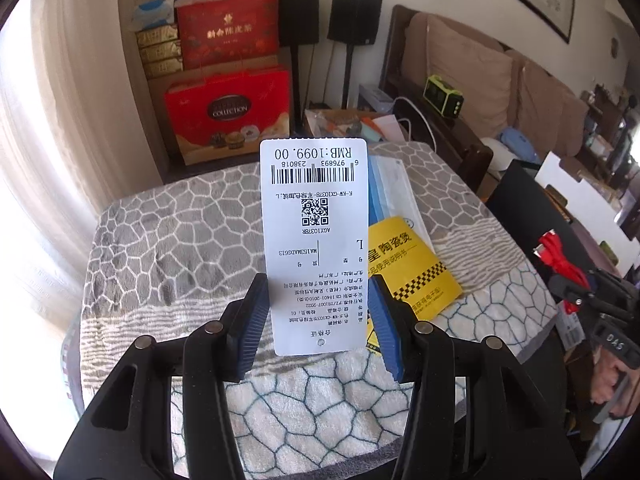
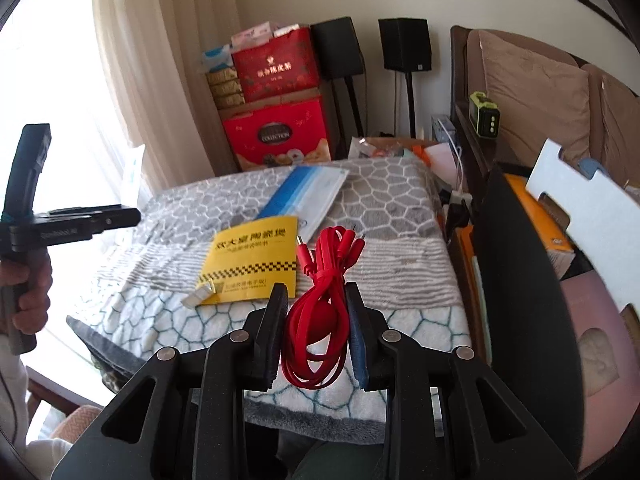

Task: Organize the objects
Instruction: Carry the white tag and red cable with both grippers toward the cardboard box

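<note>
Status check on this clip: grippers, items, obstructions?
Left gripper shut on white price tag. Right gripper shut on red cable bundle. Yellow manual, blue-white packet on blanket. Nothing obstructing.

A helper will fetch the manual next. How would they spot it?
On the patterned blanket lies a yellow booklet, beside a blue-and-white packet. Its black checkered stripe and bold black Chinese title set it apart.

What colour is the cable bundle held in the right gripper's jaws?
Bright red cable bundle, clearest in the right wrist view.
</note>
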A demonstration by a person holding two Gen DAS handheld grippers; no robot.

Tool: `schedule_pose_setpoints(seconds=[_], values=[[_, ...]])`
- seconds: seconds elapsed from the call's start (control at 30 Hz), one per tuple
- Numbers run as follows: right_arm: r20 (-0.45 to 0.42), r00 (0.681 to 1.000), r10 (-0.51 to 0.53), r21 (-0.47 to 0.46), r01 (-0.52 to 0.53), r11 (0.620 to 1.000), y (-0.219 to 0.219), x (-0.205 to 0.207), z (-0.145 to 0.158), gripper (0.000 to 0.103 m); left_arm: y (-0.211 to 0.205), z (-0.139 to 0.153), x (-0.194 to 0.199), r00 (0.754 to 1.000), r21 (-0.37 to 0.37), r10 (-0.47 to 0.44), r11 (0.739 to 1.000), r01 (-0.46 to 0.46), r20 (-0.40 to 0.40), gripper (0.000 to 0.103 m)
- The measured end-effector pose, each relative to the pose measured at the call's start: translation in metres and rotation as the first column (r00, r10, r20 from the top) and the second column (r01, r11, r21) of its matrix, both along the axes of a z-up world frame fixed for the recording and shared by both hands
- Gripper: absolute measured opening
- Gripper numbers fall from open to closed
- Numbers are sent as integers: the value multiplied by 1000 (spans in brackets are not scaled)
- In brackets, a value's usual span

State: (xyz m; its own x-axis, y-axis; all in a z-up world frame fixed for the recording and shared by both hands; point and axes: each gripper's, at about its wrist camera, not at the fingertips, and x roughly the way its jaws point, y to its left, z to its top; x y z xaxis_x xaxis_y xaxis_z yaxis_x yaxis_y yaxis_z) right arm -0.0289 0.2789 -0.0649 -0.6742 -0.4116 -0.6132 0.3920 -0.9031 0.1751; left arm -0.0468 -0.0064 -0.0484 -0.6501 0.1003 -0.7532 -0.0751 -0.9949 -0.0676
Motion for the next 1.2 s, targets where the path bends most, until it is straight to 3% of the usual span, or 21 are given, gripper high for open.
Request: schedule_pose_setpoints(seconds=[0.1, 0.27, 0.47, 0.6, 0.77, 1.2], values=[[-53, 999, 11, 9, -11, 1000, 5, 9, 19, 27, -1, 6, 6, 1000, 26, 9, 1000, -8, -13, 46], [-137, 990, 28, -15, -31, 999, 22, 19, 51, 28, -15, 26, 21, 994, 7, 83, 997, -83, -75, 46], [-203, 978, 47, -36, -55, 998, 34, 24, 74, 28, -30, 39, 23, 991, 91, 108, 991, -101, -75, 46], [-224, 973, 58, -70, -75, 995, 41, 30, 78, 28, -19, 47, 21, 988, 43, 116, 993, -112, -103, 46], [-224, 971, 78, -19, -84, 996, 43, 33, 72, 28, 15, 52, 20, 986, -11, 88, 996, -91, -141, 46], [-298, 953, 48, -38, -63, 997, 73, 61, 108, 28, 54, 83, 28, 968, -7, 87, 996, -91, -236, 46]])
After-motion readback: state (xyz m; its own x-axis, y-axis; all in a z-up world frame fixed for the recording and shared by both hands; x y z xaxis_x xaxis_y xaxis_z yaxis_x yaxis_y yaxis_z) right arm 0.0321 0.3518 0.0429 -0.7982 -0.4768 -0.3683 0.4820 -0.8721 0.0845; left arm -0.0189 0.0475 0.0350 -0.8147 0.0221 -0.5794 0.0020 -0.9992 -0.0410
